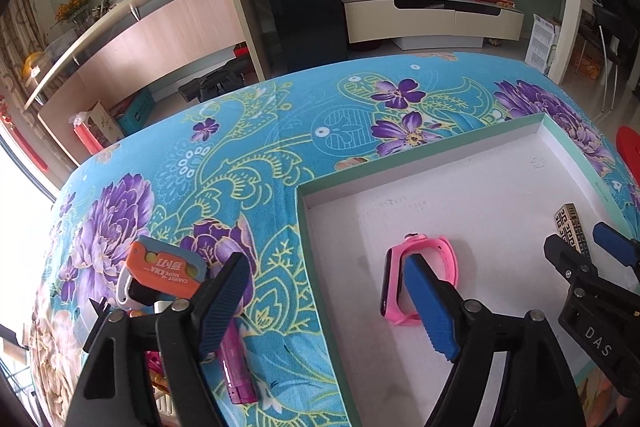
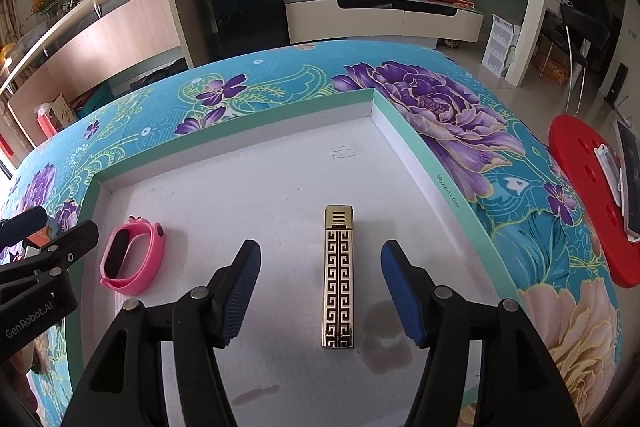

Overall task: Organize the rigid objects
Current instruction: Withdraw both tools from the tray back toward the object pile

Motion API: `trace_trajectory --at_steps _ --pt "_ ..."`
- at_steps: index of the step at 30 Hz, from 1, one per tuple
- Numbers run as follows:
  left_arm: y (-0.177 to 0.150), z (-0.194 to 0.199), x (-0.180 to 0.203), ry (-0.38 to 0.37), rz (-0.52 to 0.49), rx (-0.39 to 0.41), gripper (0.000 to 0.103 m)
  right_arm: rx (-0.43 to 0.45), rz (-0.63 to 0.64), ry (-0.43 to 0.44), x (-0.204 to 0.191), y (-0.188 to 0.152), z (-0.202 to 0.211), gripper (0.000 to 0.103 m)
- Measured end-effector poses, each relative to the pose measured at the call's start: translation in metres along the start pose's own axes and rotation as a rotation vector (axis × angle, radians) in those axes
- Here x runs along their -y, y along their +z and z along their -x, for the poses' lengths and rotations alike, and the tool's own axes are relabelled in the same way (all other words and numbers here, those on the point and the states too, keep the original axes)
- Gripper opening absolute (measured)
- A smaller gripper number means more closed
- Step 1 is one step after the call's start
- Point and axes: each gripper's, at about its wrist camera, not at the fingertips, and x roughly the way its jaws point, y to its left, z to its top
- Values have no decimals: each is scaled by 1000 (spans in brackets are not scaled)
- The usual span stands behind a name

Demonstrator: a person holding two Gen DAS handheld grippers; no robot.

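We count two done: pink watch (image 2: 132, 259) and gold lighter (image 2: 338, 277) lie loose in white tray (image 2: 248, 151); right gripper (image 2: 320, 291) and left gripper (image 1: 326, 301) both wide, empty; orange utility knife (image 1: 166, 269) and magenta tube (image 1: 238, 371) left outside on cloth.

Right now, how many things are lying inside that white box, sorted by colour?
Pink: 1, the watch
Gold with black pattern: 1, the slim lighter-like case
Total: 2 in the white box
Neither is held; both sets of jaws stand open. Other items, such as the orange knife and magenta tube, lie outside on the cloth.
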Motion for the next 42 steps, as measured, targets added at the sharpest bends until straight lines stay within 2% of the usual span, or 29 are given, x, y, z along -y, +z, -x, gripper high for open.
trace_trajectory --at_steps 1,3,5,13,15,16,17,24,31,38,42 --pt "-1 0 -4 6 7 5 91 -1 9 2 -2 0 0 75" --pt "-3 0 -11 31 21 14 101 0 27 -3 -6 0 -1 80" --pt "-4 0 -20 42 33 18 102 3 39 -14 -10 0 0 84" --pt "-9 4 -57 30 95 47 103 34 72 -11 -25 4 4 84" --pt "-11 5 -67 25 115 52 103 39 85 -11 -31 5 5 90" --pt "-13 6 -73 23 127 55 103 44 93 -14 -35 5 5 99" --pt "-14 7 -79 21 137 56 103 50 104 -14 -38 5 6 100" --pt "-23 23 -129 20 203 86 103 69 166 1 -66 7 12 100" --pt "-36 46 -178 33 268 118 103 100 171 64 -92 11 27 100" --pt "-50 72 -213 45 304 145 103 143 209 168 -127 10 50 100" --pt "-60 77 -227 21 330 131 103 146 237 273 -152 6 62 100"
